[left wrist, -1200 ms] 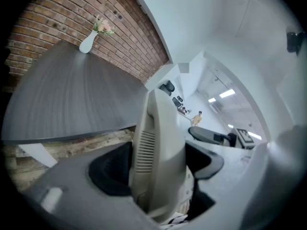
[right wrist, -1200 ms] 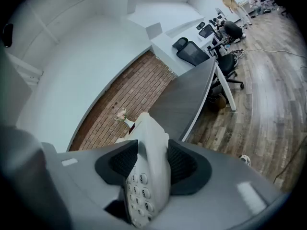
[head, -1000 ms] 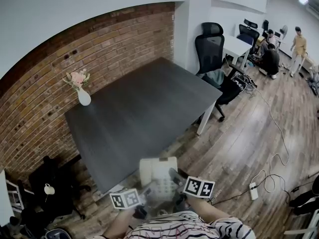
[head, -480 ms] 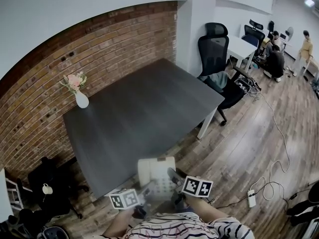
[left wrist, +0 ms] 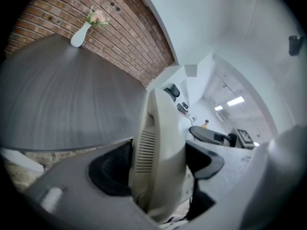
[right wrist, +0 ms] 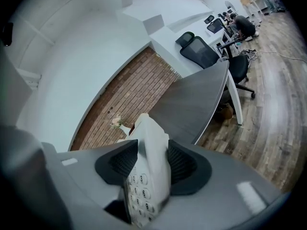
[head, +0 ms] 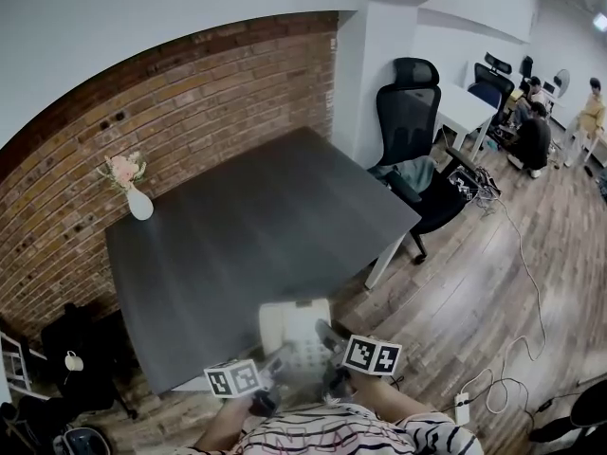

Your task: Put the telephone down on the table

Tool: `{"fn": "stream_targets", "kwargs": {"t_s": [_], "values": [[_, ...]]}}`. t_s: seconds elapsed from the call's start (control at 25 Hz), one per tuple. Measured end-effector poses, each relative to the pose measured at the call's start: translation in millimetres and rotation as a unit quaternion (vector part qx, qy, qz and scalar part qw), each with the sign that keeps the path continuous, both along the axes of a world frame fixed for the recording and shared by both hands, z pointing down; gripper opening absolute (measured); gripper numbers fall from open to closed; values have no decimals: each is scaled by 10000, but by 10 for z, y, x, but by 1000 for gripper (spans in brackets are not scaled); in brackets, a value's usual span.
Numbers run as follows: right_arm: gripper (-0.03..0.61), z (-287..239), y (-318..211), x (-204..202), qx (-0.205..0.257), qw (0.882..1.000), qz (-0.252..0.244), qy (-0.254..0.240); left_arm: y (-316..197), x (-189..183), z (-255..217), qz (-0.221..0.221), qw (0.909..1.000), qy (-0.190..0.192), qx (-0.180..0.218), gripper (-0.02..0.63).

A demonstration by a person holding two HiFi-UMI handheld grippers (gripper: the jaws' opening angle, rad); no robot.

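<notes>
A cream telephone point(head: 296, 328) hangs in the air just before the near edge of the dark grey table point(head: 256, 221), keypad up. My left gripper point(head: 278, 363) is shut on its left side and my right gripper point(head: 327, 337) on its right side. In the left gripper view the telephone point(left wrist: 158, 152) stands edge-on, pinched in the left gripper point(left wrist: 158, 174), with the table point(left wrist: 62, 104) ahead. In the right gripper view the keypad end of the telephone point(right wrist: 146, 176) fills the right gripper point(right wrist: 151, 164).
A white vase with pink flowers point(head: 133, 190) stands at the table's far left corner by the brick wall. A black office chair point(head: 410, 112) is beyond the table's right end. A power strip point(head: 464, 409) and cables lie on the wood floor. People point(head: 531, 131) are far right.
The table has drawn nearer and shifted left in the head view, its near edge now close to the telephone. Both grippers still hold the telephone the same way.
</notes>
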State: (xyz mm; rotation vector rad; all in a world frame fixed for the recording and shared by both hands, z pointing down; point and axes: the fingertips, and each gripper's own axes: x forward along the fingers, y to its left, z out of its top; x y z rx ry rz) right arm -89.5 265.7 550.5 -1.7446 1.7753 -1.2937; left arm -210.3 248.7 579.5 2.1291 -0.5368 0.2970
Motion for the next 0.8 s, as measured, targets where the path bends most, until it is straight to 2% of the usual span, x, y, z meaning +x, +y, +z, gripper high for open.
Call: {"fn": "stream_targets", "kwargs": {"t_s": [0.44, 0.8], "values": [[184, 36, -281, 951, -18, 9996, -264, -17, -217, 946, 30, -284, 9996, 8, -13, 331], [184, 114, -712, 1173, -43, 9995, -287, -81, -646, 1164, 100, -360, 9993, -52, -29, 331]]}}
